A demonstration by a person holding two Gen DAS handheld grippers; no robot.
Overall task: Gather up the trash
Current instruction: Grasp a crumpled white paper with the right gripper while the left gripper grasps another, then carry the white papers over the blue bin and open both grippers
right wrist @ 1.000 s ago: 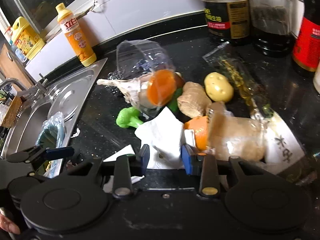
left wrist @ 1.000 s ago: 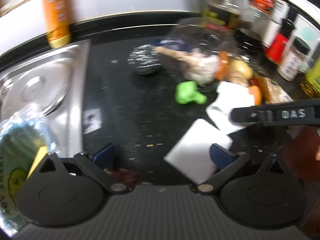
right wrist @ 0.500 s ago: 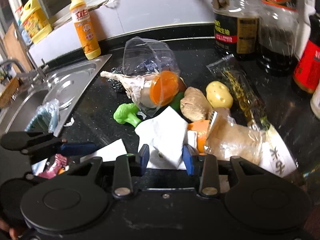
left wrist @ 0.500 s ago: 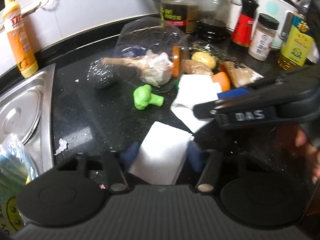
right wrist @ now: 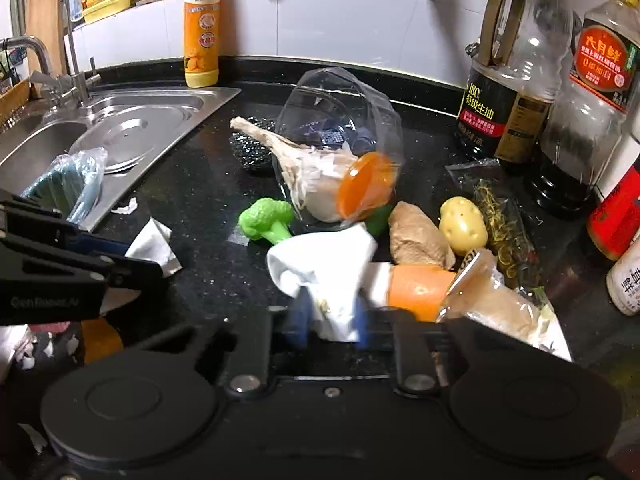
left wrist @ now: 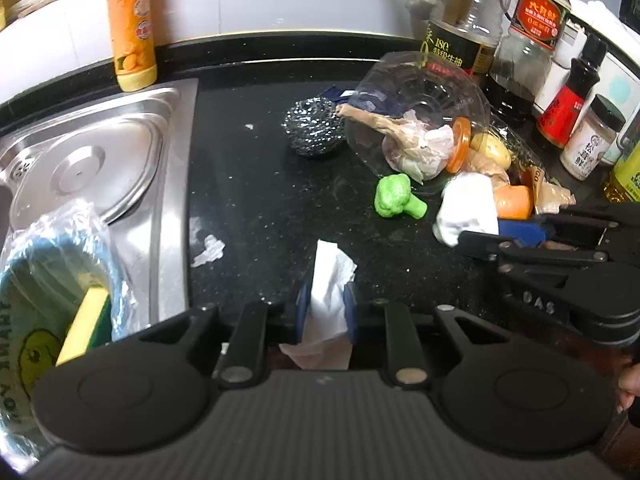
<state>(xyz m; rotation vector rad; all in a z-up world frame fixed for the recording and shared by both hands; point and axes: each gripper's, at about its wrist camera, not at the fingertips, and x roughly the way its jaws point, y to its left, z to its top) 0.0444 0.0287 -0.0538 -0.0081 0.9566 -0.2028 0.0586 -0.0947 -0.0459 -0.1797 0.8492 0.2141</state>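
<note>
LEFT: your left gripper (left wrist: 326,306), jaws just closed, pinches a tissue (left wrist: 329,280) above the counter (left wrist: 256,200) | RIGHT: your right gripper (right wrist: 332,316) clamps a second tissue (right wrist: 324,268) beside the carrot (right wrist: 418,290) | RISK: thin paper may tear or slip if you jerk upward | FAR: a trailing corner could drag the broccoli (right wrist: 266,220).

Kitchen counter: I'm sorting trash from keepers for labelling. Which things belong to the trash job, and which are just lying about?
Trash job:
- white tissue pinched in left gripper
- crumpled tissue pinched in right gripper
- paper scrap

Lying about:
- toy broccoli
- steel scourer
- potato
- detergent bottle
</note>
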